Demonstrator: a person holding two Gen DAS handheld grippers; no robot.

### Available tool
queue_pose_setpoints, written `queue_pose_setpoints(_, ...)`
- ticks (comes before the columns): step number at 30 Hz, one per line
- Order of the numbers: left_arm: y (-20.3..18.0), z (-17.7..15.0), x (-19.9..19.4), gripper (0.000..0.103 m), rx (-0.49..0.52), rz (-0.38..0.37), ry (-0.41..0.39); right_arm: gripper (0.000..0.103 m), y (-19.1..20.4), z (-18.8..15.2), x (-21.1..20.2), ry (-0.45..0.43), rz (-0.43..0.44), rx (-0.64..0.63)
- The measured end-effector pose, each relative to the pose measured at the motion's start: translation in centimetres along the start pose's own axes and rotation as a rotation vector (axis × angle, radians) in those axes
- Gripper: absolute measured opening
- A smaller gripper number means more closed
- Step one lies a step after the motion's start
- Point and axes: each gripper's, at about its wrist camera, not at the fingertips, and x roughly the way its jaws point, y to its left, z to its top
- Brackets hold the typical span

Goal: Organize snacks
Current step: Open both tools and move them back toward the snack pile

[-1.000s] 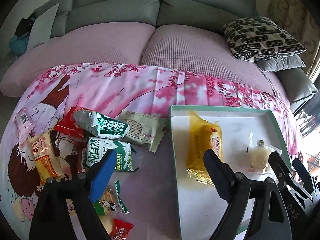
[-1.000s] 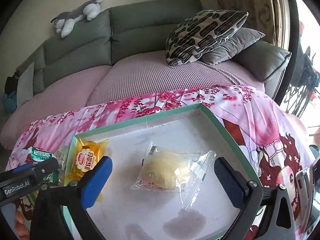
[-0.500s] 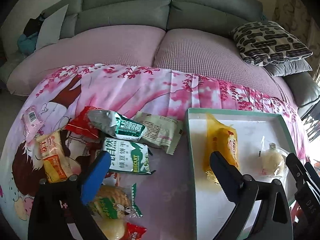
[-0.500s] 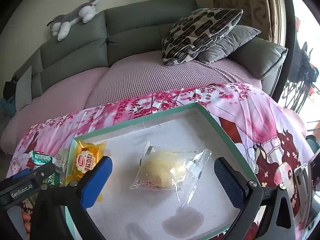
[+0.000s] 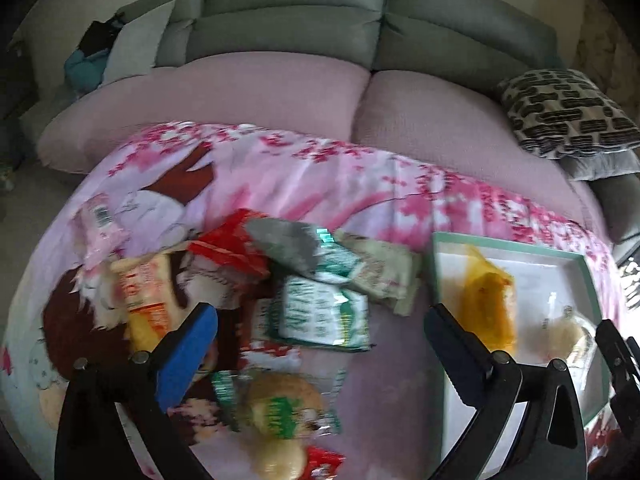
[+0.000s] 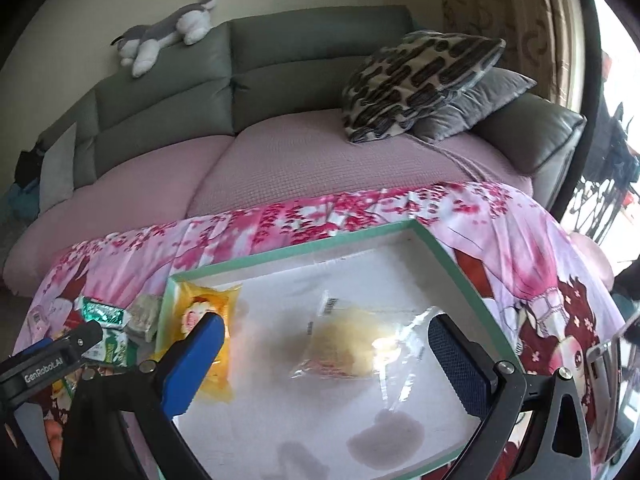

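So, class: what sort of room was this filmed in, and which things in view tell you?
Most likely a home living room. A grey sofa with pink seat covers fills the background, a patterned cushion leans at one end, and a plush toy lies along the backrest.

The snack pile (image 5: 304,280) beside the tray (image 5: 508,250) is blurred; its labels cannot be read.

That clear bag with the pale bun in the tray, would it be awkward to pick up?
Probably a little. The clear bun packet looks crinkly and loose, so its film would likely flop and slip. The bun seems soft, so a hard squeeze might squash it. It looks light and lies flat in the tray, unlikely to roll.
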Motion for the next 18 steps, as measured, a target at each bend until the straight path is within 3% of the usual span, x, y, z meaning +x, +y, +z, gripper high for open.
queue_pose_setpoints(6,3.0,0.2,-0.1,0.103,-0.033,0.136,0.022,0.103,2.9,-0.3,0.3,0.014,0.054,-0.061)
queue_pose_setpoints(18,10.8,-0.5,-1.4,0.103,-0.182,0.267,0.019,0.103,7.9,-1.0,-0.2,0.018,0.133,-0.150)
